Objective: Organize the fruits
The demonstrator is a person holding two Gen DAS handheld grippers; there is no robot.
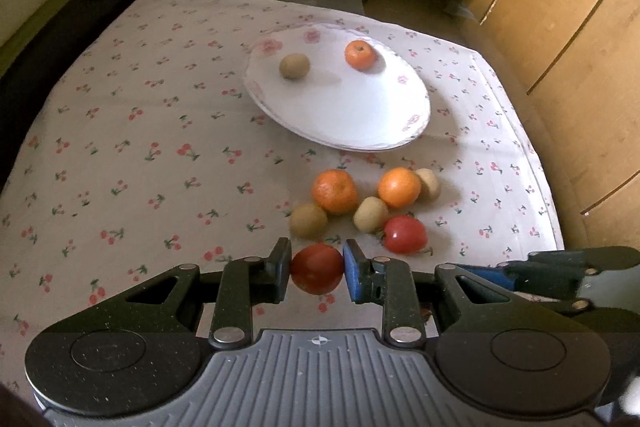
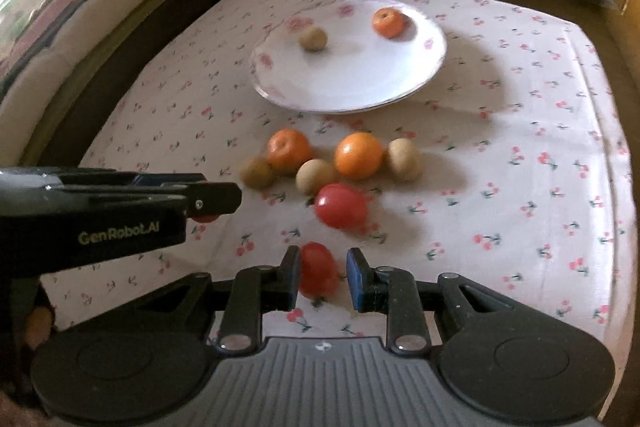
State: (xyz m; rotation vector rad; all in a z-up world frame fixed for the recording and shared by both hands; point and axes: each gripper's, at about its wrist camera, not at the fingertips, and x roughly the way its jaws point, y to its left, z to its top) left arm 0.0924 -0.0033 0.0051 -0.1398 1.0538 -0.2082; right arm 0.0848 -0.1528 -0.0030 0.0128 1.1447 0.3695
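Now both grippers carry red fruit: the left gripper [image 1: 317,269] is clamped on a red tomato [image 1: 317,268], and the right gripper [image 2: 323,275] is closed around another red fruit [image 2: 318,270] (blurred, so I can't confirm its far pad touches). Straight ahead, beyond the loose oranges and kiwis, waits the white plate [image 1: 360,123], well apart from both. It lies slightly right of the left gripper.
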